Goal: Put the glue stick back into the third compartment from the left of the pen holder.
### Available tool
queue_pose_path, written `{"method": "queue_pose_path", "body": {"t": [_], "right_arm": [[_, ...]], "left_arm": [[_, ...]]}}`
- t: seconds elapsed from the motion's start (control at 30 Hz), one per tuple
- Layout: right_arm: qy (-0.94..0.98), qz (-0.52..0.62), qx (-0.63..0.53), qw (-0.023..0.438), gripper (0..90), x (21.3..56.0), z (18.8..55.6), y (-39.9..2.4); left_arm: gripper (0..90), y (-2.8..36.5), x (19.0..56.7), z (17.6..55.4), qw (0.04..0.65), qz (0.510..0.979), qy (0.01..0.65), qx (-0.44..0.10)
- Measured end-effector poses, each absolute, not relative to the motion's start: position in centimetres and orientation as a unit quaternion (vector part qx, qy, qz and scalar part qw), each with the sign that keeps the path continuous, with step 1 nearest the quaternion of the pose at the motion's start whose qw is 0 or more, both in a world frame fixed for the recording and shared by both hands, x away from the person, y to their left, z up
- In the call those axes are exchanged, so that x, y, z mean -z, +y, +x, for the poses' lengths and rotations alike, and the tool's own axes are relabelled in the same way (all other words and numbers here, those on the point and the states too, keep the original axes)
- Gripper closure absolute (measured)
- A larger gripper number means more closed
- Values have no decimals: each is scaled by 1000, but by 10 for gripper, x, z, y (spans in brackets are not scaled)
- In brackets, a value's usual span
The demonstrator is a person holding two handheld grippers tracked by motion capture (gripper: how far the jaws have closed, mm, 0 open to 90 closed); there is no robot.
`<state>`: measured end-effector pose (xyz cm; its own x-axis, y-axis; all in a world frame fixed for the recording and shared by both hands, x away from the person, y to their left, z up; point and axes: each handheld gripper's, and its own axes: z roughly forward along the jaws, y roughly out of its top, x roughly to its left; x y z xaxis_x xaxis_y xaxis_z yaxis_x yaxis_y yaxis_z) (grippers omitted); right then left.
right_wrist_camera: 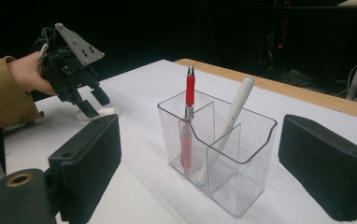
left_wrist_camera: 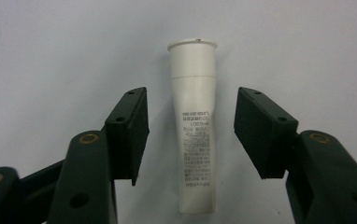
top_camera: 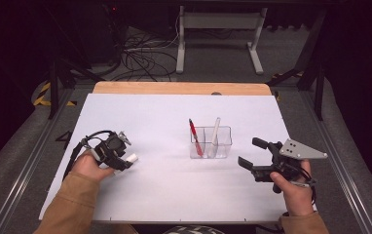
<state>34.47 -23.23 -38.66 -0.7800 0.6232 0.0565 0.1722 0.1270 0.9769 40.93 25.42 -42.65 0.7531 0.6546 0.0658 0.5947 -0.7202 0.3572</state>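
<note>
Left gripper view reads printed text on white tube (left_wrist_camera: 194, 135) (high view: mere white speck on table). Left gripper (left_wrist_camera: 190, 135) half-open, straddling tube, pads clear. Right gripper (top_camera: 253, 153) wide, empty, beside clear holder (top_camera: 211, 142).

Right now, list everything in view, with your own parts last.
white tube: one, white with grey print, lying on the sheet between the left tool's open pads, untouched.
clear organiser: one, transparent, divided, mid-table.
red pen: one, red, standing in the organiser's left part.
white pen: one, white, leaning in another compartment.
white sheet: one, covering the table.
wooden table edge: one, tan, far side.
left tool: one, black, down over the tube.
right tool: one, black, open, right of the organiser.
</note>
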Motion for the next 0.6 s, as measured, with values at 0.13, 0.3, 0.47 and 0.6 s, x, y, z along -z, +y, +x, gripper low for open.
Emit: {"method": "queue_pose_path", "body": {"t": [0.13, 0.3, 0.47, 0.6], "right_arm": [[727, 272, -602, 188, 138, 387, 345, -232], [727, 273, -601, 188, 138, 387, 345, -232], [727, 273, -601, 188, 138, 387, 345, -232], [728, 273, -601, 188, 138, 387, 345, -232]], "left_arm": [[513, 254, 427, 410, 153, 924, 339, -88], [569, 250, 431, 411, 141, 928, 334, -90], [639, 248, 433, 412, 130, 927, 338, -93], [680, 247, 435, 413, 123, 929, 339, -85]]}}
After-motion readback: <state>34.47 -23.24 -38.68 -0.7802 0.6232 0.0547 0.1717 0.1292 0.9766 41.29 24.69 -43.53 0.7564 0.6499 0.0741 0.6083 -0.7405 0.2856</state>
